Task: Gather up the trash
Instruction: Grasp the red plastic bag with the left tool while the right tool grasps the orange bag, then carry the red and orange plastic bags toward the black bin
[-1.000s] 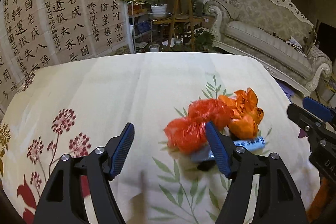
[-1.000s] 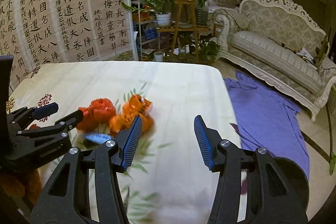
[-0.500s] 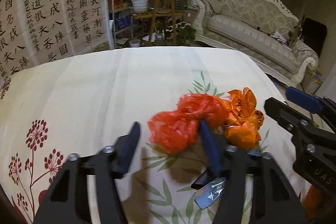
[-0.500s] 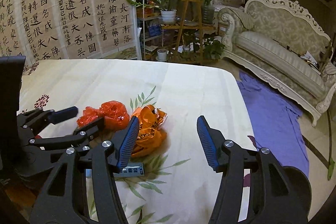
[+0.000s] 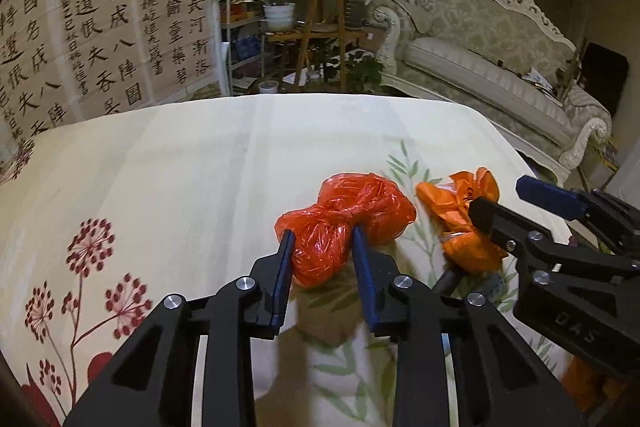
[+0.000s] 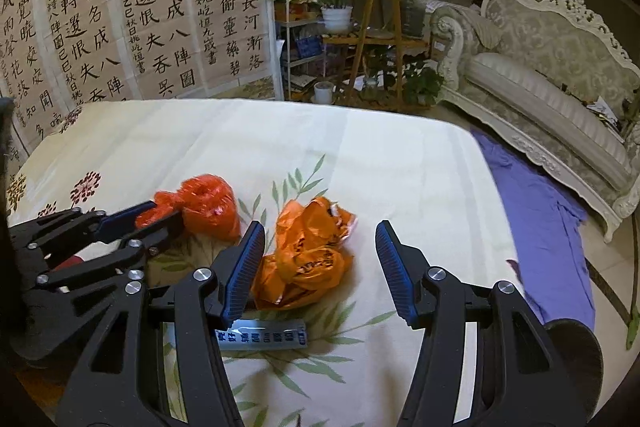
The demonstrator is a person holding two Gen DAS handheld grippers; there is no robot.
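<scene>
Silver wrapper (image 6: 260, 337) half under right tongs (image 6: 320, 267)

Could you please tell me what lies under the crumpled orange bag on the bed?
The orange bag rests on the floral bedsheet; a blue-printed wrapper lies just in front. Anything directly beneath stays hidden.

Dim indoor light with a warm cast; the brightest patch is the tablecloth (image 5: 200, 167). Strong fisheye bending and dark corners. The orange bag (image 5: 460, 211) looks slightly blurred, perhaps from motion.
</scene>
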